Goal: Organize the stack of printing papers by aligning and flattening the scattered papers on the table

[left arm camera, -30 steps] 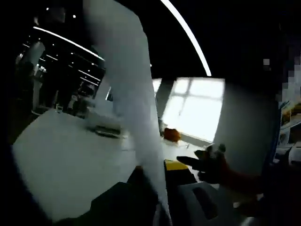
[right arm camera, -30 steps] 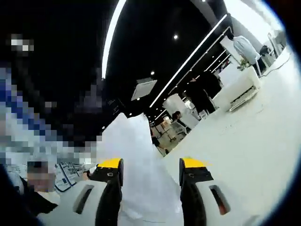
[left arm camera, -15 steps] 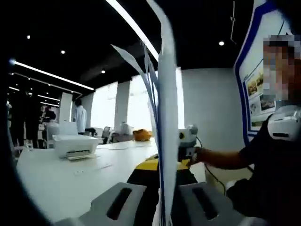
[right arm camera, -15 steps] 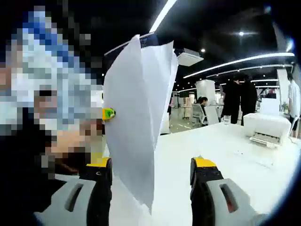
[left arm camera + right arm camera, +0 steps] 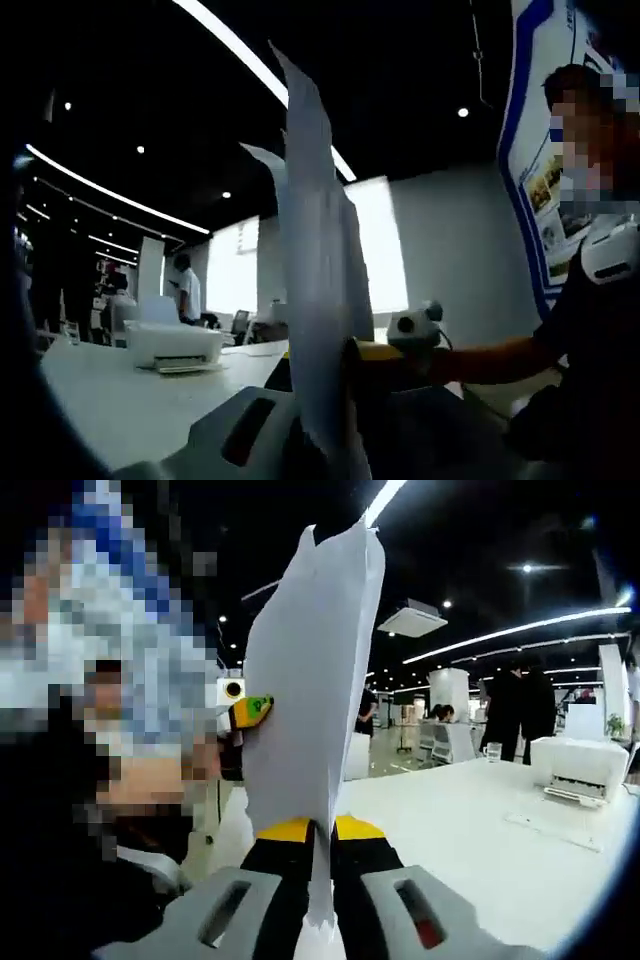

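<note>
Right tongs (image 5: 320, 832) pinching upright papers (image 5: 310, 680), left tongs (image 5: 320, 375) gripping opposite edge

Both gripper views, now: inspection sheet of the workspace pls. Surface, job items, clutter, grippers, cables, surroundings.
Surface: white table, bare where visible.
Job's things: stack of papers held upright off the table, sheets fanned apart at the top edge.
Clutter: white printer on the table's far side; loose sheet flat in front of it.
Grippers: right hand-held gripper shut on the papers' lower edge; left hand-held gripper clamps the other side, its jaws largely hidden by the sheets.
Cables: nothing seen.
Surroundings: open office, dark ceiling with light strips, people standing in the background.
</note>
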The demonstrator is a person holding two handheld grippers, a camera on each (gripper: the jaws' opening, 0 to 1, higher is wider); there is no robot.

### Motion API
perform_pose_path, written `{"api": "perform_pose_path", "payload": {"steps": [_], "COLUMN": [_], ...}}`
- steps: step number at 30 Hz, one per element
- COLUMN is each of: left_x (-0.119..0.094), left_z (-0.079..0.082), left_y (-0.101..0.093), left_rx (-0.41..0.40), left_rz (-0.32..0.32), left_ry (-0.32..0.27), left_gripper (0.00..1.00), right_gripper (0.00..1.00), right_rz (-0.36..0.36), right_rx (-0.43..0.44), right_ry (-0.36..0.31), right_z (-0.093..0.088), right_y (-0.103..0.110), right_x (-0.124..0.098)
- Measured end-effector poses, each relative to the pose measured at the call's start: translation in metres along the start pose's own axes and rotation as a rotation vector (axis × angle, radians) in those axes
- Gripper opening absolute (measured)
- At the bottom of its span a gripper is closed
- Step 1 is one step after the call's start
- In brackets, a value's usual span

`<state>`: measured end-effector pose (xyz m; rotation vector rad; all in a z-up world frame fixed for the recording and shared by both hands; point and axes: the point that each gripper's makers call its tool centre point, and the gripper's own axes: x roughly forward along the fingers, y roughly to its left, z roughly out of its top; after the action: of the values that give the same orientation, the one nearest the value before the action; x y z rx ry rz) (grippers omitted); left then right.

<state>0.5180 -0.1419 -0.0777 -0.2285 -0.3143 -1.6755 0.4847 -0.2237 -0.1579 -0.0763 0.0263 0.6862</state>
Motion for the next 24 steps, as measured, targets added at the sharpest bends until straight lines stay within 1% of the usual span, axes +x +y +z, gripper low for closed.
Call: {"api": "perform_pose_path", "payload": {"steps": [1,2,4,6,7,9,10,12,14,16,19,21,23,24], "left_x": [0.000,-0.001,-0.003,-0.004,-0.005,-0.006,-0.005,-0.004,-0.005,-0.004,-0.003,-0.002,-0.001,0.000], "left_z": [0.002,0.002,0.003,0.001,0.000,-0.009,-0.014,-0.023,-0.023,-0.022,-0.019,-0.014,-0.006,-0.002], "left_y": [0.002,0.003,0.008,0.012,0.014,0.023,0.025,0.028,0.027,0.023,0.017,0.012,0.006,0.005], "left_rx": [0.018,0.021,0.014,0.005,0.005,-0.018,-0.028,-0.031,-0.040,-0.045,-0.051,-0.045,-0.032,-0.032], "left_rz": [0.010,0.015,0.029,0.042,0.052,0.097,0.110,0.120,0.114,0.098,0.069,0.042,0.010,0.002], "left_ry": [-0.009,-0.013,-0.019,-0.015,-0.012,0.016,0.033,0.055,0.048,0.038,0.032,0.024,0.008,0.001], "left_gripper": [0.16,0.18,0.20,0.22,0.25,0.28,0.27,0.27,0.27,0.24,0.26,0.29,0.31,0.32], "right_gripper": [0.02,0.01,0.00,0.00,0.01,0.10,0.16,0.19,0.19,0.17,0.19,0.21,0.28,0.30], "right_rz": [-0.009,-0.012,-0.024,-0.038,-0.038,-0.014,-0.002,0.010,0.006,0.034,0.063,0.089,0.122,0.142], "right_rx": [-0.023,-0.027,-0.040,-0.045,-0.045,0.013,0.047,0.105,0.095,0.105,0.101,0.102,0.105,0.130], "right_ry": [-0.003,-0.006,-0.011,-0.015,-0.015,0.000,0.004,0.030,0.034,0.048,0.063,0.063,0.055,0.060], "right_z": [0.004,0.008,0.015,0.018,0.018,0.010,0.005,-0.011,-0.017,-0.023,-0.026,-0.027,-0.026,-0.027], "right_y": [0.000,0.001,-0.001,-0.005,-0.006,-0.004,-0.005,-0.003,-0.002,0.005,0.011,0.016,0.021,0.024], "right_x": [-0.001,-0.002,-0.005,-0.006,-0.006,-0.005,-0.004,-0.001,-0.001,0.000,0.000,-0.001,-0.003,-0.004]}}
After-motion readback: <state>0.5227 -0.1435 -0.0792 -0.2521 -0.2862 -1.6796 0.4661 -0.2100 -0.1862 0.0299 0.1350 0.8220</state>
